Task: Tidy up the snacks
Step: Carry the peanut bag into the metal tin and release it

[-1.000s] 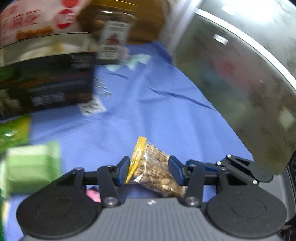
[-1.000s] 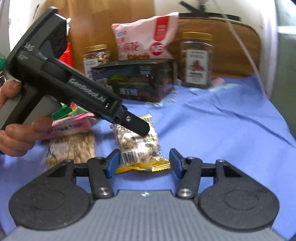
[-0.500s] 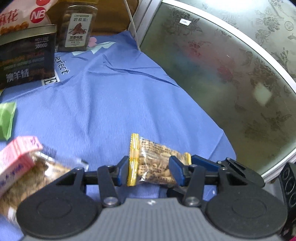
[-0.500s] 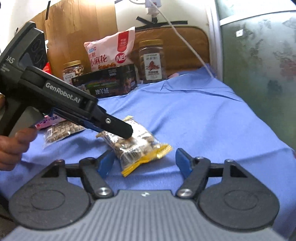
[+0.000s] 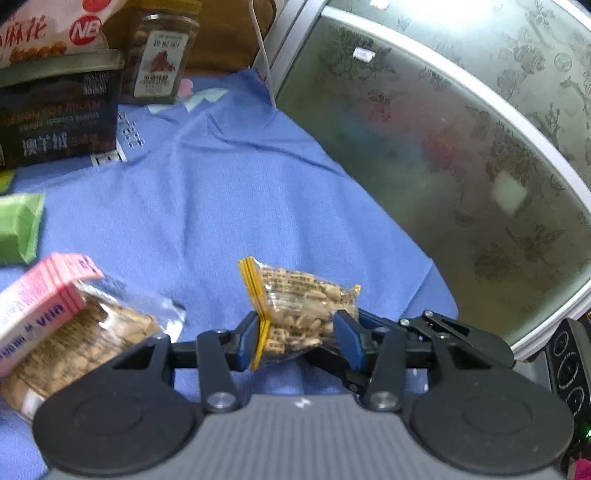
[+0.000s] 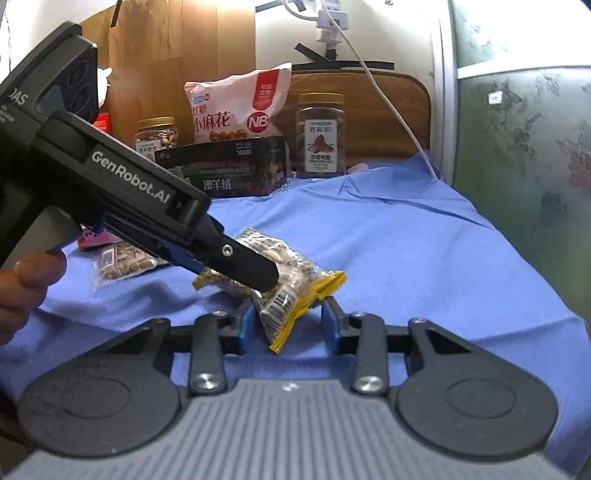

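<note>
A blue cloth [image 6: 388, 236] covers the worktop, creased toward the back. A frosted glass panel [image 5: 461, 155] with a flower pattern stands along its edge. A white cable [image 6: 384, 99] hangs from a wall plug [image 6: 330, 22], crossing a brown padded board [image 6: 384, 110] beside a wooden panel [image 6: 166, 62].

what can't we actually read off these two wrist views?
- Right wrist view: the left hand-held gripper covers the middle of the clear yellow-edged peanut packet; pad contact is unseen.
- Right hand-held gripper: its jaws are closing around the packet's end; pad contact unclear.
- Left wrist view: motion blur makes the pink carton unreadable.
- Green packet: cut off by the left edge.
</note>
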Motion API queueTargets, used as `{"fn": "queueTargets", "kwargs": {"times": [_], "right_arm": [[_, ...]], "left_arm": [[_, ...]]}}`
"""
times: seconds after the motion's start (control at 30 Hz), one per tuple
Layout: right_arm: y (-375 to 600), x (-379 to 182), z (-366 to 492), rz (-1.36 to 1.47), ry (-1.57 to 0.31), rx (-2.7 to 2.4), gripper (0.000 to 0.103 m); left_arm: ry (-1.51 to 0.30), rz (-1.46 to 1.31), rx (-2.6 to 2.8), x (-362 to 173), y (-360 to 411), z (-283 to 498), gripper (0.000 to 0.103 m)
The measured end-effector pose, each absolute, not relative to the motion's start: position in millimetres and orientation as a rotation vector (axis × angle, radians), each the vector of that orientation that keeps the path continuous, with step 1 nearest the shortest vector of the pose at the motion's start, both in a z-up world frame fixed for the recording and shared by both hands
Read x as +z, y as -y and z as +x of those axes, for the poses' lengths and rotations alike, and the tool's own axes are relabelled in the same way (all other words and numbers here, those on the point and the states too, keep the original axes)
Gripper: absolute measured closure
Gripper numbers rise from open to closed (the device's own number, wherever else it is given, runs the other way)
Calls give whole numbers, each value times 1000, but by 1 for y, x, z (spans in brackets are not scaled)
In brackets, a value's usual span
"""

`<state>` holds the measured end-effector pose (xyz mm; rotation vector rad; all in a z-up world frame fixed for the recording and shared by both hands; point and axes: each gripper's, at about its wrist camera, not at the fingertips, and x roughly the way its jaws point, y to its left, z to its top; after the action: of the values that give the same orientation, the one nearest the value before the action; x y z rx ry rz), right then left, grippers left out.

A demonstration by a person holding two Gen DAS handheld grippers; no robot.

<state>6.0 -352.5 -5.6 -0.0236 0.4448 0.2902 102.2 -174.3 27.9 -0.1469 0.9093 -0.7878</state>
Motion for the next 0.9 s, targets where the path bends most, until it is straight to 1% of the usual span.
{"fn": "queueTargets", "kwargs": {"times": [0.27, 0.53, 0.7, 0.9], "right_arm": [[332, 23, 36, -32, -396, 357, 63], [293, 59, 112, -71, -310, 468, 63], [267, 69, 170, -81, -304, 514, 63], [239, 65, 215, -113, -316, 532, 63]], "left_arm": [[-816, -172, -743, 62, 146, 119, 60], [-680, -165, -605, 108, 106, 173, 60], [-653, -169, -505, 117, 89, 222, 60], [-652, -197, -429, 110, 68, 263, 60]]}}
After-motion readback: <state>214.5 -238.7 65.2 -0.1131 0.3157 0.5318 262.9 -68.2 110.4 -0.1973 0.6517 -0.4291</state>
